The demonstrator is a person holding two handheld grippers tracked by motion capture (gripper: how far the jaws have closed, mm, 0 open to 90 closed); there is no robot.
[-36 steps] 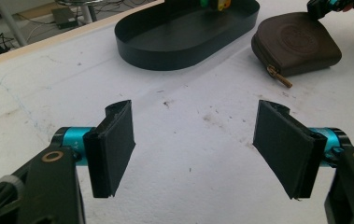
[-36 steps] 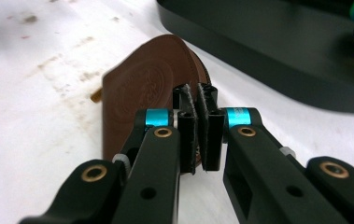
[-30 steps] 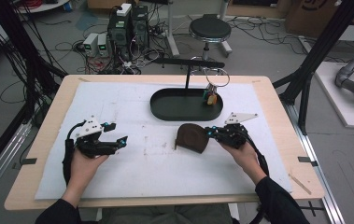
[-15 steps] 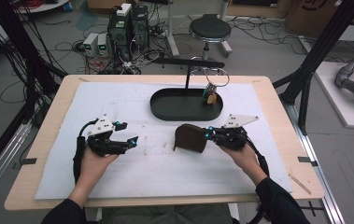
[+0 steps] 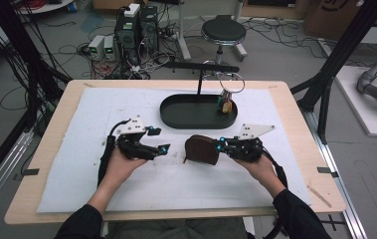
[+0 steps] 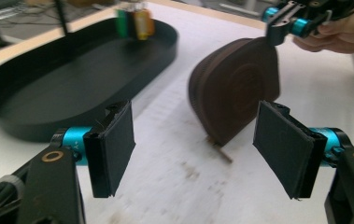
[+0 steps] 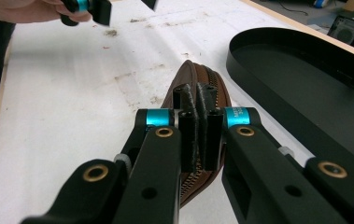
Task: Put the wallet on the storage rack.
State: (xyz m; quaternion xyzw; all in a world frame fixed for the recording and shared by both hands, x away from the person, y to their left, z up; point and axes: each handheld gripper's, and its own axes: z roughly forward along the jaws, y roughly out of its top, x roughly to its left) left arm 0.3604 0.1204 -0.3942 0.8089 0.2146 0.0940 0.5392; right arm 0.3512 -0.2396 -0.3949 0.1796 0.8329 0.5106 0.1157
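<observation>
Right claw [image 5: 219, 145] pinching brown pouch [image 5: 202, 150]; left claw [image 5: 158, 141] spread.

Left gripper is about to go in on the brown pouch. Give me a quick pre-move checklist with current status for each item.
1. Left gripper open: ok, jaws stand wide apart with nothing between them.
2. Brown pouch lined up ahead of the left gripper: ok, it sits between and beyond the jaws, not yet touched.
3. Right gripper holding the pouch: ok, jaws are closed on its zippered edge.
4. Pouch standing on edge: ok, held upright on the white mat.
5. Zipper pull reachable: cannot tell; a small tab lies at the pouch's base, its state unclear.
6. Black tray clear of the path: ok, it lies apart, behind the pouch.
</observation>
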